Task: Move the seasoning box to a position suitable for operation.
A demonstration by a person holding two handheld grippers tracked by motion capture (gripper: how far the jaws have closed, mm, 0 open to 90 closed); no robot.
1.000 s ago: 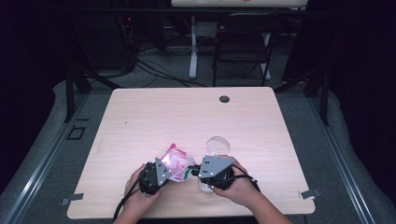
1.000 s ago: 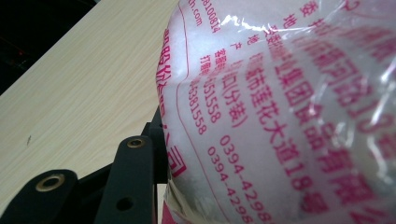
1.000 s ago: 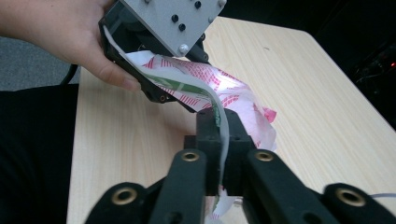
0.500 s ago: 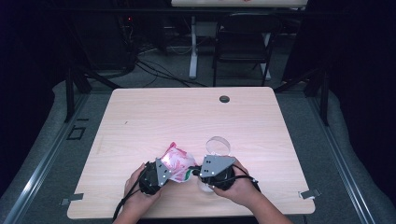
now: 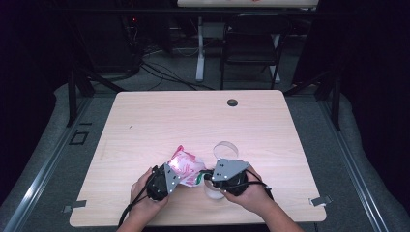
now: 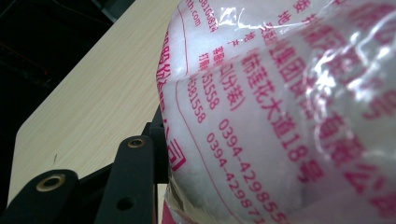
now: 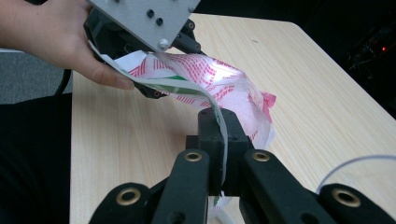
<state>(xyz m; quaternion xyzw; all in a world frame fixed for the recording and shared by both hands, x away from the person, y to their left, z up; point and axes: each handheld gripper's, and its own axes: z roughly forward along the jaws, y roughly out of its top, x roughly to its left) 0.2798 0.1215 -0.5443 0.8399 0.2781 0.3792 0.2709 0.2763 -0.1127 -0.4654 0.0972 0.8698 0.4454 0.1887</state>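
Note:
A plastic bag [image 5: 186, 166] printed in pink and red, stuffed with white filling, hangs between my two grippers just above the table's front part. My left gripper [image 5: 183, 175] is shut on the bag's body; in the left gripper view the bag [image 6: 280, 116] bulges against one black finger [image 6: 135, 172] and hides the other. My right gripper [image 7: 218, 135] is shut on the bag's loose film edge [image 7: 219, 116], which runs up between its closed jaws. Across from it, the left gripper [image 7: 154, 70] with its grey plate grips the far side of the bag.
A clear round plastic container [image 5: 226, 149] stands just behind the right gripper [image 5: 207, 177], and its rim [image 7: 355, 162] curves in at the right of the right gripper view. A black grommet [image 5: 232, 102] sits near the wooden table's [image 5: 145, 125] far edge. A chair stands beyond.

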